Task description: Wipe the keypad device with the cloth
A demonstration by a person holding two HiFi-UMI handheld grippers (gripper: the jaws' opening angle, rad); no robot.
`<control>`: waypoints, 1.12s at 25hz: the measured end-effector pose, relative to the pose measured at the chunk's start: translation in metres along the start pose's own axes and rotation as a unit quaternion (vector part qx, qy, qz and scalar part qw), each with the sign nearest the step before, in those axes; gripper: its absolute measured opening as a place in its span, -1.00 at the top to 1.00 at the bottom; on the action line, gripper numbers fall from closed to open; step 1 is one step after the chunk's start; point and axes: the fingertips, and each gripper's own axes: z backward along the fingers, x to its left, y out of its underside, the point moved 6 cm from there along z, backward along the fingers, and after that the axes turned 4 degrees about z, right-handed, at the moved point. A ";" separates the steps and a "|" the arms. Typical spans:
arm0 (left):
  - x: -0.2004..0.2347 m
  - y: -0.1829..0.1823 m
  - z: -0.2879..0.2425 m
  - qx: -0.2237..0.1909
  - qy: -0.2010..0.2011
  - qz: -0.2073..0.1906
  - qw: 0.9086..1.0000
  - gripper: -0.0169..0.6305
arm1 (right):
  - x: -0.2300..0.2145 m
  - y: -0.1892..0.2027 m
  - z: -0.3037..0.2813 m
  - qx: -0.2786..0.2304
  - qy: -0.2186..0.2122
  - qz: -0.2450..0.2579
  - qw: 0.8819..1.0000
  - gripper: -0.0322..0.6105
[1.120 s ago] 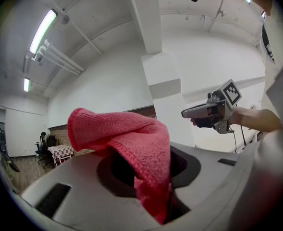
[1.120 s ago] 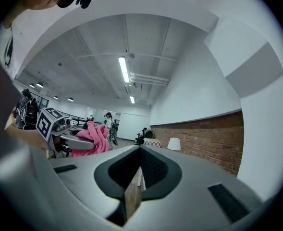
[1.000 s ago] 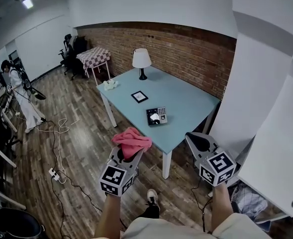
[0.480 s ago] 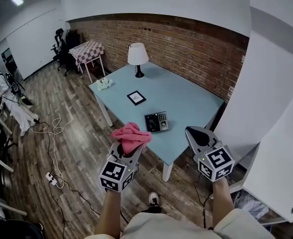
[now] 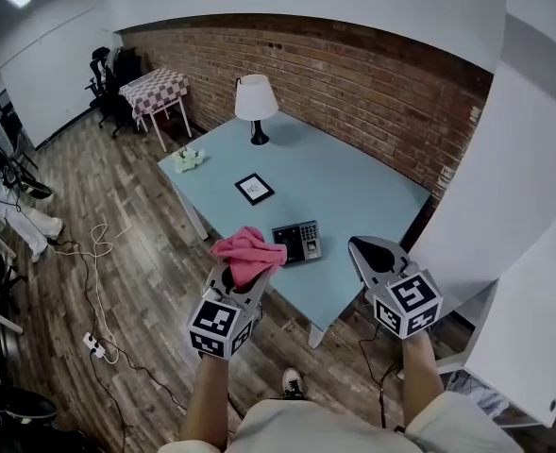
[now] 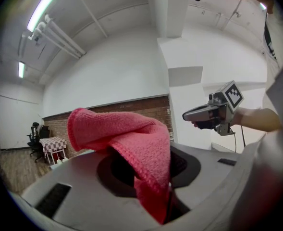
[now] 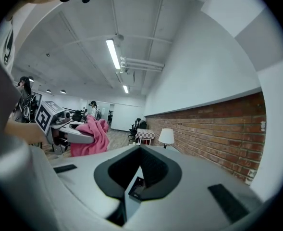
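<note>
The keypad device point(image 5: 296, 241), dark with a grey keypad, lies near the front edge of the light blue table point(image 5: 353, 192). My left gripper point(image 5: 244, 277) is shut on a pink cloth point(image 5: 249, 256), which bunches above its jaws just short of the table edge, left of the device. In the left gripper view the cloth point(image 6: 131, 146) drapes over the closed jaws. My right gripper point(image 5: 374, 257) hangs shut and empty off the table's front right, also seen in the left gripper view point(image 6: 199, 114). The right gripper view shows the left gripper with the cloth point(image 7: 91, 136).
On the table stand a white lamp point(image 5: 256, 102), a small framed picture point(image 5: 255, 189) and a pale bundle point(image 5: 189, 159) at its far left corner. A brick wall point(image 5: 372, 92) runs behind. A checkered table point(image 5: 153, 88), office chairs and floor cables point(image 5: 98, 253) lie to the left.
The table and keypad device have come closer in the head view. Both grippers keep their pose, the left still shut on the cloth.
</note>
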 end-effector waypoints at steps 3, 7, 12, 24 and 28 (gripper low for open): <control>0.010 0.002 -0.010 0.004 0.003 0.005 1.000 0.54 | -0.006 0.003 -0.013 0.010 0.001 -0.003 1.000 0.89; 0.024 0.009 -0.021 0.008 0.004 0.011 1.000 0.54 | -0.011 0.010 -0.031 0.022 0.000 -0.005 1.000 0.89; 0.038 0.016 -0.039 0.014 0.003 0.019 1.000 0.54 | -0.023 0.019 -0.053 0.035 -0.005 -0.010 0.999 0.89; 0.080 0.046 -0.074 0.032 0.005 0.039 0.999 0.54 | -0.037 0.050 -0.108 0.067 -0.012 -0.023 0.997 0.89; 0.093 0.052 -0.085 0.035 0.007 0.043 0.998 0.54 | -0.041 0.059 -0.123 0.077 -0.009 -0.026 0.997 0.89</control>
